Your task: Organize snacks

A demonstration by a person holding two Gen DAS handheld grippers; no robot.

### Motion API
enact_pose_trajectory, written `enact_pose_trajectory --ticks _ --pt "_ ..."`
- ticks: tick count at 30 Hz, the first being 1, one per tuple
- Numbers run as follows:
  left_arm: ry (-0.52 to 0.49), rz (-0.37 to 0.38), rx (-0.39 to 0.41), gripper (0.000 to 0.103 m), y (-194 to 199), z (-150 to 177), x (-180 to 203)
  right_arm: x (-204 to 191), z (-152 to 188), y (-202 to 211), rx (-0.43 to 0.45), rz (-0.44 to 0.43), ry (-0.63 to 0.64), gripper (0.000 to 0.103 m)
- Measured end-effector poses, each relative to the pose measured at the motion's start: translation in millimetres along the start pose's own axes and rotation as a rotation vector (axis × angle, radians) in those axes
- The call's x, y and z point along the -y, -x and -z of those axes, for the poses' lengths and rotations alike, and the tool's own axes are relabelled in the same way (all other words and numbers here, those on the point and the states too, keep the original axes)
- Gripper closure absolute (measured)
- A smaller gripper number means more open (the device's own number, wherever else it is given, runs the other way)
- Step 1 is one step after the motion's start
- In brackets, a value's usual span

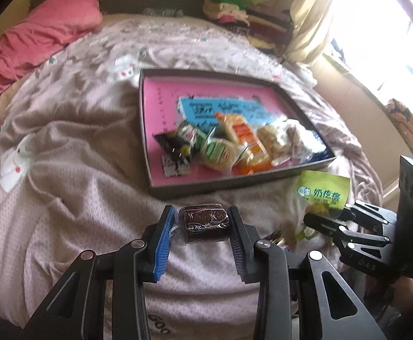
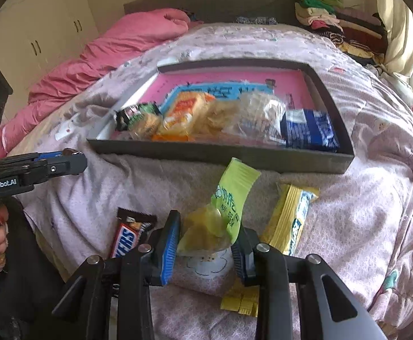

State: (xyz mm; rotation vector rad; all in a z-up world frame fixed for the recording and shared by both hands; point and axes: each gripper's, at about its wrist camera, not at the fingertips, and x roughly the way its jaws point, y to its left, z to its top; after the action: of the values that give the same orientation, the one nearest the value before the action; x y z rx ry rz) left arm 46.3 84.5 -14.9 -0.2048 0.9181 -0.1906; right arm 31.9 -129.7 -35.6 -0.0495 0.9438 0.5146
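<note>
Both tongs are clenched, left tongs [image 1: 202, 223] on a small, firm brown wrapped cake [image 1: 204, 222], right tongs [image 2: 207, 238] on a light, crinkly green snack packet [image 2: 229, 204], above the bed [image 1: 78, 170] near the tray [image 1: 234, 181].

Both wrist views close, angled down toward shared tray [image 1: 161, 130].

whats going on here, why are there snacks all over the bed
A person is sorting snacks into a shallow box with a pink floor, set on the bed, using a handheld gripper in each hand. The left gripper is shut on a dark brown wrapped snack, and the right gripper is shut on a green packet. Several snacks already lie in the box. A Snickers bar and a yellow bar still lie on the bedspread.
</note>
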Motion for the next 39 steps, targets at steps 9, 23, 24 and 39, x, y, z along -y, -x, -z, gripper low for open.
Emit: enact_pose_trajectory --ticks 9,23,24,39 --pt "-0.035 -0.002 0.100 0.065 16 -9 3 -2 -17 31 0.098 -0.018 -0.016 0.070" --pt "-0.015 -0.017 0.156 0.065 24 -18 -6 5 -37 51 0.183 0.006 -0.031 0.070" --pt "-0.015 -0.016 0.158 0.065 24 -19 -6 5 -38 52 0.188 0.006 -0.032 0.070" --pt "-0.021 -0.008 0.187 0.065 17 -28 -1 12 -56 59 0.252 0.032 -0.039 0.071"
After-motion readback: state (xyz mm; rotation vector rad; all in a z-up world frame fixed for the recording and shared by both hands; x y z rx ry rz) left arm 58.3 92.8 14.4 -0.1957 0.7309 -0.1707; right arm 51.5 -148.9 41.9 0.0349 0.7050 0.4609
